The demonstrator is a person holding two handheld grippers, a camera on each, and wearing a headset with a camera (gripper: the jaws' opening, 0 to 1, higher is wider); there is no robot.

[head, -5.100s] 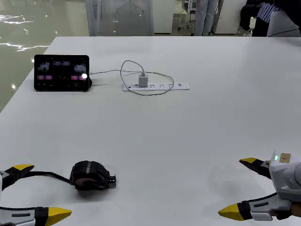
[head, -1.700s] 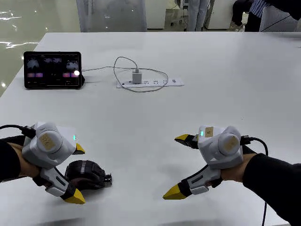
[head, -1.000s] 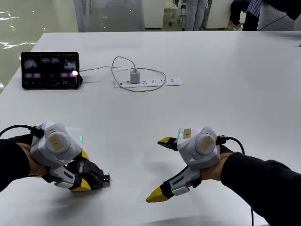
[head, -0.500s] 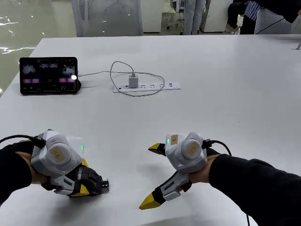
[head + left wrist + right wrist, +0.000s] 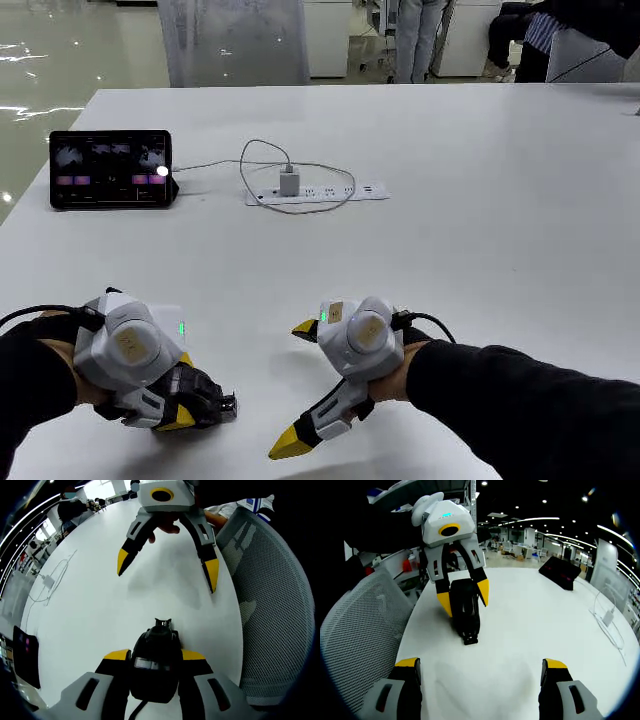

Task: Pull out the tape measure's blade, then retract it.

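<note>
**Tape measure, case gripped, blade not yet drawn: handling notes and setting**

*Item and position.* The left tongs (image 5: 190, 395) are clamped on the black tape measure (image 5: 155, 672), with one jaw pressed to each side of its case. The case lies on the surface near the front left edge. The blade tip (image 5: 162, 623) is pointed toward the right tongs (image 5: 293, 387). These are held wide apart, near the tip but clear of it. No length of blade is seen outside the case.

*Handling.* The step in hand is judged to be the approach to the tip.
- The right tongs are best lowered and lined up so that the tip is taken squarely between the yellow ends. The tip is a small target and easily missed.
- The case is best pinned flat by the left tongs while the pull is made straight along the blade's line. A sideways pull may twist the case in the grip.
- On retraction, the tip is better led back than released, so that a snap is avoided.

*Setting.* The surface (image 5: 450, 200) is white and plain.
- A tablet (image 5: 110, 182) with a lit screen is propped at far left.
- To its right, a looped white cable (image 5: 270, 155) is run to a charger (image 5: 289, 183) plugged into a power strip (image 5: 330, 192).
- A glossy floor (image 5: 50, 60) is seen beyond the left edge.
- Standing people (image 5: 415, 35) are seen at the far end.
</note>
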